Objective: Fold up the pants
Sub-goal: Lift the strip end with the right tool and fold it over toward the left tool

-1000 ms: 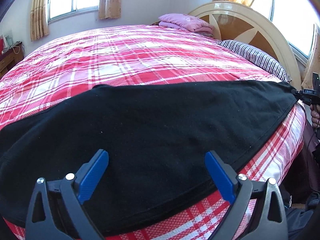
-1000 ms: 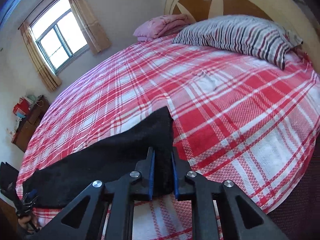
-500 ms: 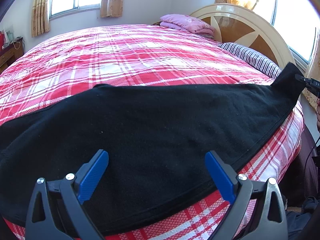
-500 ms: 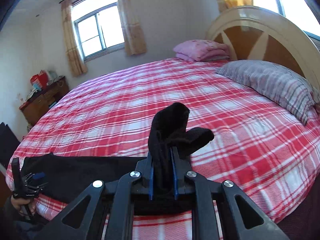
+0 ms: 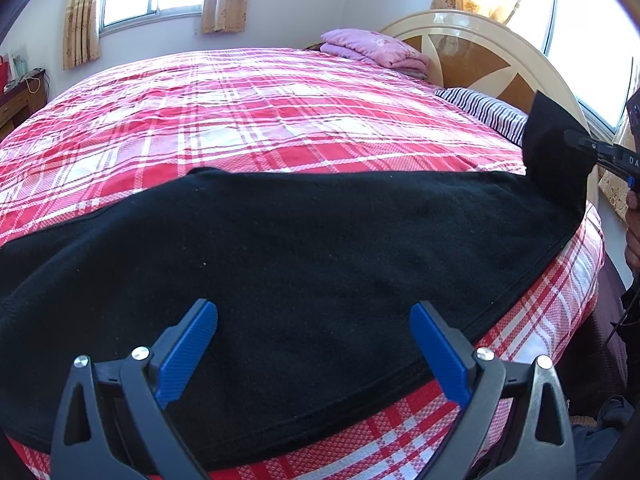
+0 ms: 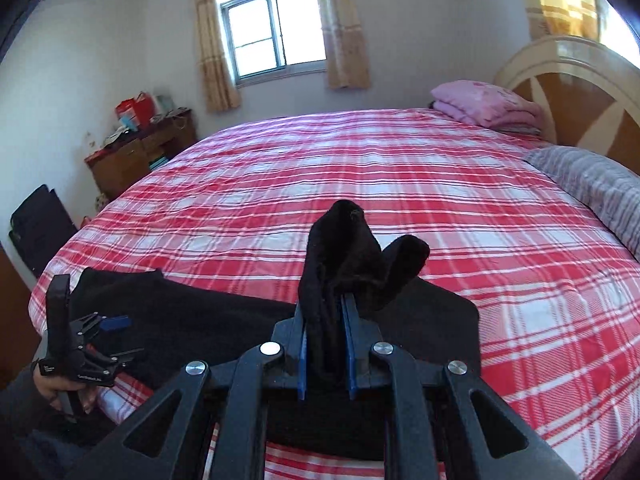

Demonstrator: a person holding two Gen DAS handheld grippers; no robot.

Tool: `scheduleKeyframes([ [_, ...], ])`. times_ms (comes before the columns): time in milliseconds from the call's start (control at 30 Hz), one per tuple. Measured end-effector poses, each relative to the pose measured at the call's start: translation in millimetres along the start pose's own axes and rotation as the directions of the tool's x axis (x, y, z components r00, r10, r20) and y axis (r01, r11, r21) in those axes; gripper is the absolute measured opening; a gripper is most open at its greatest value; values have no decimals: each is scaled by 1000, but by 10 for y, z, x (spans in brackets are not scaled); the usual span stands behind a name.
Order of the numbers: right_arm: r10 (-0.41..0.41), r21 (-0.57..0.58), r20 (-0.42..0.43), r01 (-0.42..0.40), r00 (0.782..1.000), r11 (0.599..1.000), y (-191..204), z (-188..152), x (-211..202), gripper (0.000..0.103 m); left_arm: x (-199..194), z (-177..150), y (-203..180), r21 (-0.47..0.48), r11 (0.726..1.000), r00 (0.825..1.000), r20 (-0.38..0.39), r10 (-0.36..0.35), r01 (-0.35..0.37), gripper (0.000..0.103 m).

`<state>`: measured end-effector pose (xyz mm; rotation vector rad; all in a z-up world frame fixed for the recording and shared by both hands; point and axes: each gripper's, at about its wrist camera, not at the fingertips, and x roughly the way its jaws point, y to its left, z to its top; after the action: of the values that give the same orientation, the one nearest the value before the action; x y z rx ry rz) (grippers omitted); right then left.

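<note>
Right gripper [image 6: 325,344] pinching pants [image 5: 304,280] end above bed [image 5: 280,120]; left gripper [image 5: 314,354] spread, idle. Risk: cloth slipping, fold skewing.

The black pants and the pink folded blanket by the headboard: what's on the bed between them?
Only bare red plaid bedcover lies between the black pants and the pink blanket; the right wrist view shows it best.

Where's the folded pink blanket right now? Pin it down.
The pink blanket lies folded at the far corner of the plaid bed, against the headboard, beyond the striped pillow; the left wrist view shows it upper right.
</note>
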<state>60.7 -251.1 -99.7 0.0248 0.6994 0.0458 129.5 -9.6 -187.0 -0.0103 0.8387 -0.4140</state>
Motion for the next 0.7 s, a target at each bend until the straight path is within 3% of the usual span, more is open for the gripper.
scheduleKeyframes([
  [433,93,-134,-81,-103,992,986,880,-52,517,15,2,-2,-7,4,1000,1000,2,2,-2,99],
  [700,118,-199,-188,-156,975,968,1230,-294,882,15,3,1,-9,4,1000,1000,4,3,-3,99],
])
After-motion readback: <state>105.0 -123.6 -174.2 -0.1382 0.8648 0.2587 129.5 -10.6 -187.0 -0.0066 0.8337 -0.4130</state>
